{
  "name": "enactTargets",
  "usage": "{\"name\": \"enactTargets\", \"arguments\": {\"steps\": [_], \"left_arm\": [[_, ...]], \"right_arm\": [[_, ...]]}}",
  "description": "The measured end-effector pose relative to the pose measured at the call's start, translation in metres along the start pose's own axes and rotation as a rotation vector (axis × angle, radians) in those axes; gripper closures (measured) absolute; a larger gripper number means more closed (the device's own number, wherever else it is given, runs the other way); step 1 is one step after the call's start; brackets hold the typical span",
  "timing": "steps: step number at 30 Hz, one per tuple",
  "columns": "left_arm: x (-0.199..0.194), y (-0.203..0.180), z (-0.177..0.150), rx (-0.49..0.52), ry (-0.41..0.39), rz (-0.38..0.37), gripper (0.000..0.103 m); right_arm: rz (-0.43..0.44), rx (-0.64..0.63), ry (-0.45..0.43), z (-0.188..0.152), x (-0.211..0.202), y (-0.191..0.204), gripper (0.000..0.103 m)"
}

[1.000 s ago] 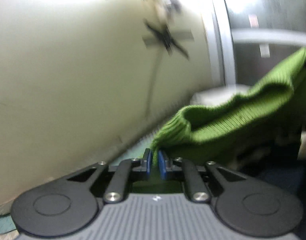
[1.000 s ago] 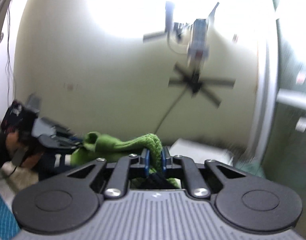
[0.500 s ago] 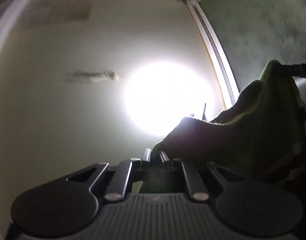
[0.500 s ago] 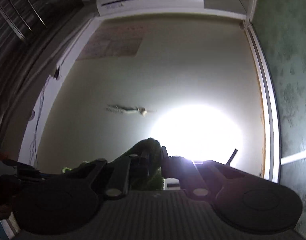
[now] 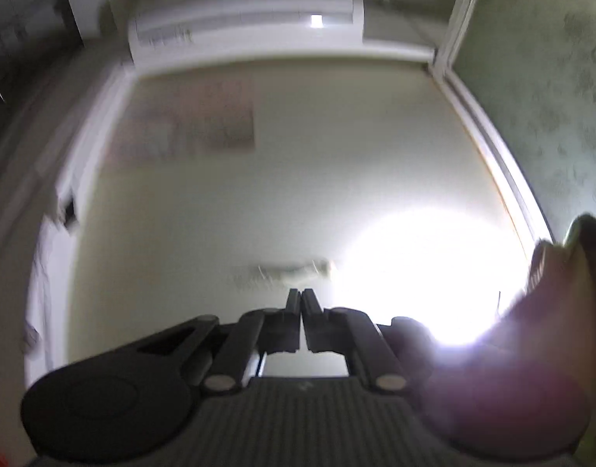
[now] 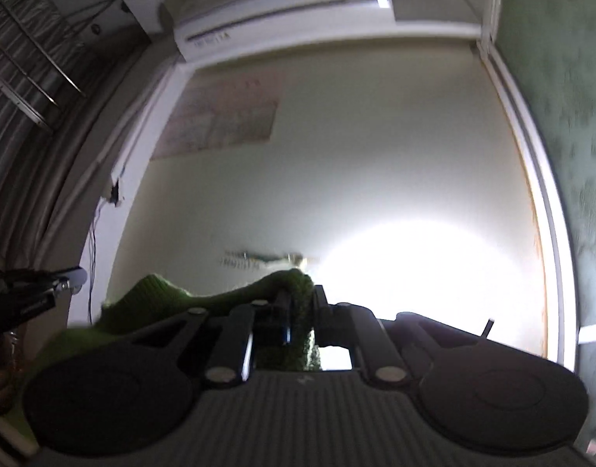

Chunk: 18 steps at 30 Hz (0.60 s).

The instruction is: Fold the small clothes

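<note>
The right tool point(image 6: 300, 303) points up toward the ceiling, its fingers pinching a fold of the green knit garment point(image 6: 158, 295). The cloth bunches over the fingertips, hangs down between them, and trails off to the lower left of the right wrist view, toward the left tool point(image 6: 45, 284), which shows there as a dark shape at the left edge. In the left wrist view the left tool point(image 5: 301, 303) has its fingers pressed together with nothing visible between the tips; a dark, blurred fold of the garment point(image 5: 554, 311) hangs at the right edge, and whether this tool grips it somewhere cannot be told. Beyond both tools lie a pale ceiling, a glaring ceiling light point(image 6: 422, 272), a wall-mounted air conditioner point(image 6: 282, 4) and green patterned wallpaper point(image 6: 562, 78)
</note>
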<state>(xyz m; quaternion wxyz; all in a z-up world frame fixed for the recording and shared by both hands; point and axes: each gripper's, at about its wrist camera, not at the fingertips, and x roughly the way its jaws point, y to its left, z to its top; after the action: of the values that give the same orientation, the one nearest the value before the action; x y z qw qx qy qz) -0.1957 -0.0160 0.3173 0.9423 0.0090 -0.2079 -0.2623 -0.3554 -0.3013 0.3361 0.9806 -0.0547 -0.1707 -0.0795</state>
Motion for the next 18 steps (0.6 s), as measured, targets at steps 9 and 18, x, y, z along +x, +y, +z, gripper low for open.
{"name": "enactTargets", "arguments": {"steps": [9, 18], "left_arm": [[0.115, -0.035, -0.219, 0.090, 0.563, -0.061, 0.096], [0.065, -0.062, -0.389, -0.127, 1.080, -0.383, 0.038]], "right_arm": [[-0.165, 0.027, 0.510, -0.242, 0.160, -0.035, 0.063], [-0.241, 0.355, 0.843, -0.429, 0.122, -0.108, 0.060]]}}
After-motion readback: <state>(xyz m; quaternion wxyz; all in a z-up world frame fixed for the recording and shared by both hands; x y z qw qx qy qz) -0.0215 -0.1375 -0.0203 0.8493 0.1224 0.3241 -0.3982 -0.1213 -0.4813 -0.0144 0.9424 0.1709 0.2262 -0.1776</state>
